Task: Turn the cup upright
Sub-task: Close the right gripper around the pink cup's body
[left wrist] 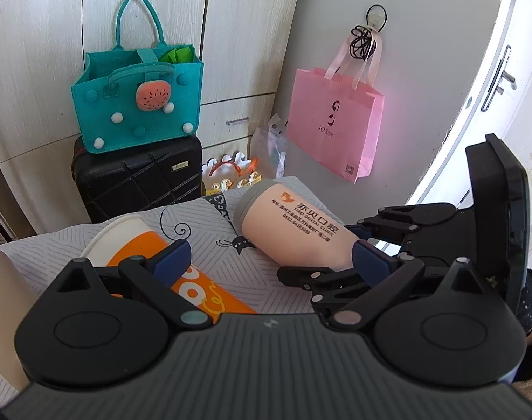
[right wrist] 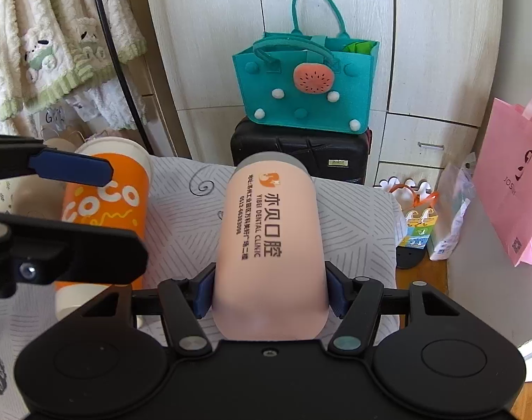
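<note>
A peach cup (right wrist: 269, 238) with a grey end and printed clinic text lies on its side on the patterned cloth (right wrist: 181, 217). My right gripper (right wrist: 270, 294) is shut on its near end, one blue pad on each side. The cup also shows in the left wrist view (left wrist: 294, 231), with the right gripper (left wrist: 339, 273) on it. An orange and white paper cup (left wrist: 181, 280) lies on its side to the left; it also shows in the right wrist view (right wrist: 104, 217). My left gripper (left wrist: 269, 259) is open, its left finger over the orange cup, holding nothing.
A teal felt bag (right wrist: 304, 84) sits on a black suitcase (right wrist: 301, 150) behind the table. A pink bag (left wrist: 336, 122) hangs on the wall at right. Small bags (right wrist: 420, 217) stand on the floor past the table's right edge.
</note>
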`<state>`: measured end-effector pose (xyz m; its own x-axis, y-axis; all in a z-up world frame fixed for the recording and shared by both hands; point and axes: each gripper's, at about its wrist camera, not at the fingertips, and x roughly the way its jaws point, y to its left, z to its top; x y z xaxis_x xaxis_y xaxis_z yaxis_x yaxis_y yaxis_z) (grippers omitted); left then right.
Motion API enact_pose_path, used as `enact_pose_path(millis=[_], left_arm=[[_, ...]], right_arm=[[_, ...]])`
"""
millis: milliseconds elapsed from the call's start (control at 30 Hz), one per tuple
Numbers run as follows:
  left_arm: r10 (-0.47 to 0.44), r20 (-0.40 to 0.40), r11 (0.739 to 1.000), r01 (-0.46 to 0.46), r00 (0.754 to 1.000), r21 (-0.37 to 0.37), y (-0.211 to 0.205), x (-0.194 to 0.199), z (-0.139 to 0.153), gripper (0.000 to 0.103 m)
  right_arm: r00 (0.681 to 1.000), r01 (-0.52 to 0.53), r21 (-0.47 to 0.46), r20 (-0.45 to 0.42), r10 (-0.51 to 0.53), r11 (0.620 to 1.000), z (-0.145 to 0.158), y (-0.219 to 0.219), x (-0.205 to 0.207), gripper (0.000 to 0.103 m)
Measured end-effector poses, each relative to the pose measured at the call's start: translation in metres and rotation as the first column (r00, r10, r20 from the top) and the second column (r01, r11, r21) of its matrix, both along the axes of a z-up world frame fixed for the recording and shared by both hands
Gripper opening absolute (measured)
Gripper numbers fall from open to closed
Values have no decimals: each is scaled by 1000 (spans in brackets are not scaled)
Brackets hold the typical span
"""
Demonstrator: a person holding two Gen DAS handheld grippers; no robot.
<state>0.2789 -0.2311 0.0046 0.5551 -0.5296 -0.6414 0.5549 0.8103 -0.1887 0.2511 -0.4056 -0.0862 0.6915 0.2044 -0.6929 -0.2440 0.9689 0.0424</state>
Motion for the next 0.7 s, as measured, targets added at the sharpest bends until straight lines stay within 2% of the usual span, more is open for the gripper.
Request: enact_pose_path(millis=[300, 700], left_arm=[[-5, 6, 1000, 5, 1000, -19, 7, -16, 6, 100], [-25, 16, 997, 26, 1000, -68, 25, -66, 1, 100]], right_arm=[[999, 17, -55, 45, -15, 998, 15, 12, -29, 67], [992, 56, -105, 117, -44, 993, 21, 25, -91, 66]])
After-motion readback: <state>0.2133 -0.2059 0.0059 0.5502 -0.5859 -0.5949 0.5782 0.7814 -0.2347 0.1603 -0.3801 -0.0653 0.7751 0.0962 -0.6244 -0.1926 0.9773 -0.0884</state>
